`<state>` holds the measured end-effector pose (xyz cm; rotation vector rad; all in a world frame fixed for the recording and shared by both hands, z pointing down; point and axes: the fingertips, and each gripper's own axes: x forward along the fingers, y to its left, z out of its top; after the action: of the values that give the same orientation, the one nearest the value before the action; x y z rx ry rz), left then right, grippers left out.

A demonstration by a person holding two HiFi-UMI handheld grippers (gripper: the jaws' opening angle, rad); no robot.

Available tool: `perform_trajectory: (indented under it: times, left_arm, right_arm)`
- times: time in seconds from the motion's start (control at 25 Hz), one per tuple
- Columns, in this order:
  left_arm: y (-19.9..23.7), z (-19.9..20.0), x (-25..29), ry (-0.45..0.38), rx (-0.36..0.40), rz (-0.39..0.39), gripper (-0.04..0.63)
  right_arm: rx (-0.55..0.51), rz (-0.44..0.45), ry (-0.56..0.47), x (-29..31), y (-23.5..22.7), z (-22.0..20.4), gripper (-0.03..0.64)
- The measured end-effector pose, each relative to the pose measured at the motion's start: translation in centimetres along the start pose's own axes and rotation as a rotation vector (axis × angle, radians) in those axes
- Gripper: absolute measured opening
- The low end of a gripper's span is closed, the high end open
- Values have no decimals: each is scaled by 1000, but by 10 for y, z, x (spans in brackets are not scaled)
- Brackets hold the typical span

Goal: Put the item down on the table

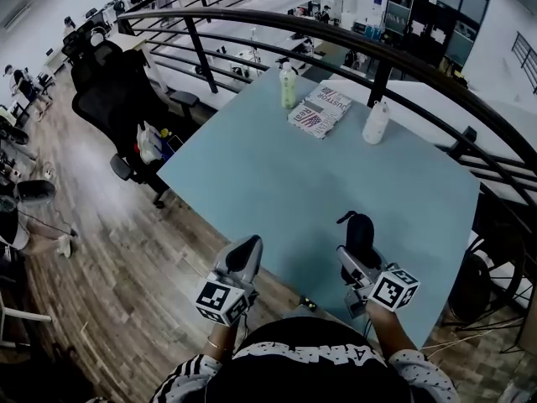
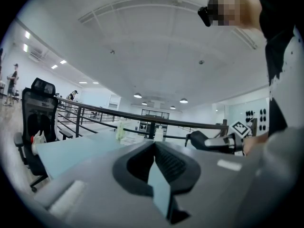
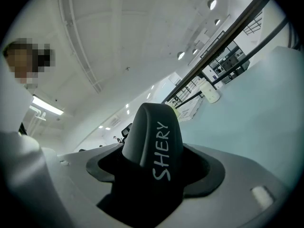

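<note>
Right tongs point(image 1: 359, 260): clenching around the lower end of the black item, with the jaws pressing on both its sides.
Black item point(image 3: 153, 136): showing white SHERY lettering, sticking out past the jaws and pointing up and away. It is hanging over the near right part of the bench, seemingly not touching it.
Left tongs point(image 1: 247, 246): gripping nothing, with the tips meeting, hovering just off the near edge.
Bench point(image 1: 277, 183): carrying a spray bottle point(image 1: 288, 86), a printed packet point(image 1: 317, 110) and a white bottle point(image 1: 376, 122) at its far side, well apart from the item.
Risk: letting go while the item is hanging tilted in the air is likely to send it tumbling. The near edge is lying close, so it could end up sliding off onto the floor.
</note>
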<state>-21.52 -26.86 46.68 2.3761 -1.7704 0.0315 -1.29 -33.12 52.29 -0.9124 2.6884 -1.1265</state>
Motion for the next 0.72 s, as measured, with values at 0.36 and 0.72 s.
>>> perform_trajectory:
  times: [0.36,0.72]
  left_arm:
    - [-8,0,47,23,0,-56,0]
    - [9,17,96,32,34,-148,0]
  right_arm:
    - [23,-36,-12,3,-28,17,380]
    - [42,-124,-55,13,-43,32,380]
